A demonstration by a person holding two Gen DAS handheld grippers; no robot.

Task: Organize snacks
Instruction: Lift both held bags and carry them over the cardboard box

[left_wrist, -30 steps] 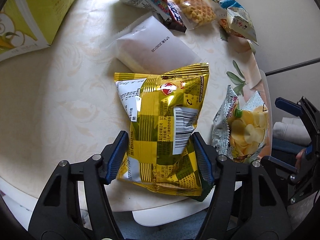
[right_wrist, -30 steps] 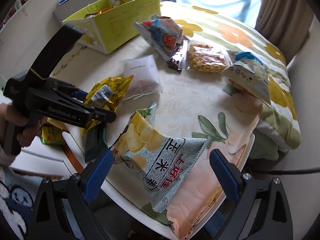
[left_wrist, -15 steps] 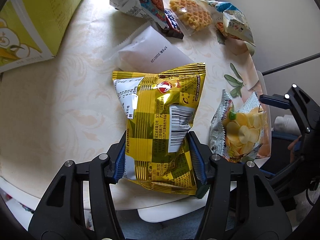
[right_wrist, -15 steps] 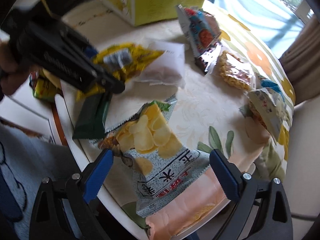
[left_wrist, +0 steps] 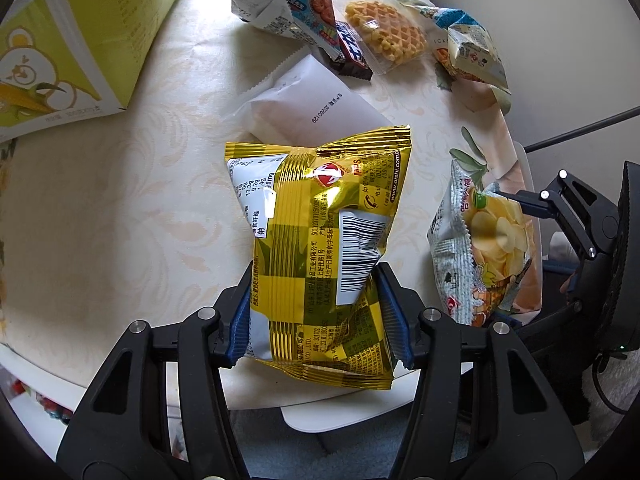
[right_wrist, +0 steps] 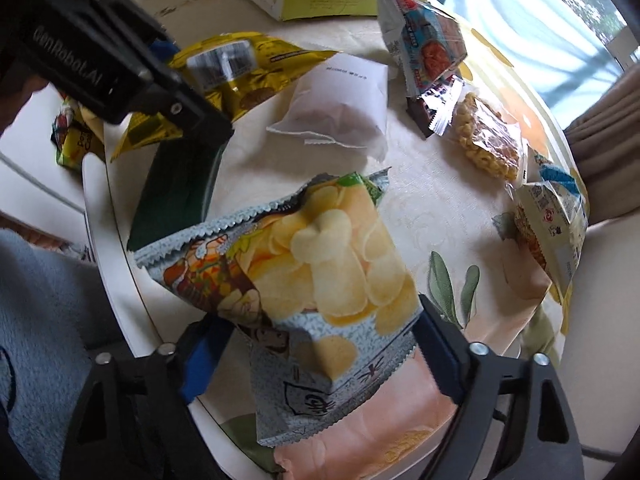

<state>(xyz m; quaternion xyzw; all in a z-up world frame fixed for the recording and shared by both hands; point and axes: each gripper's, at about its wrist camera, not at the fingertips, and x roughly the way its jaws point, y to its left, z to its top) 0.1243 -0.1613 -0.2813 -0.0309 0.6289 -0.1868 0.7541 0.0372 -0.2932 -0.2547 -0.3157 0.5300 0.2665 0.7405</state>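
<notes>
Gold snack bag [left_wrist: 328,256] pinched in left gripper [left_wrist: 318,314] jaws; grey chip bag [right_wrist: 308,292] pinched in right gripper [right_wrist: 316,364] jaws, over tabletop [left_wrist: 120,200].

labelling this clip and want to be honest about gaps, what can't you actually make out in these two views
- Left wrist view: the gold snack bag shows only its back; the lower edges sit behind the left gripper pads.
- Right wrist view: the dark green packet has its top hidden by the left gripper's body, no print readable.
- Right wrist view: the chip bag bulges over the right gripper, hiding its left pad contact.
- Both views: inside of the yellow-green box, cut off by the frame.
</notes>
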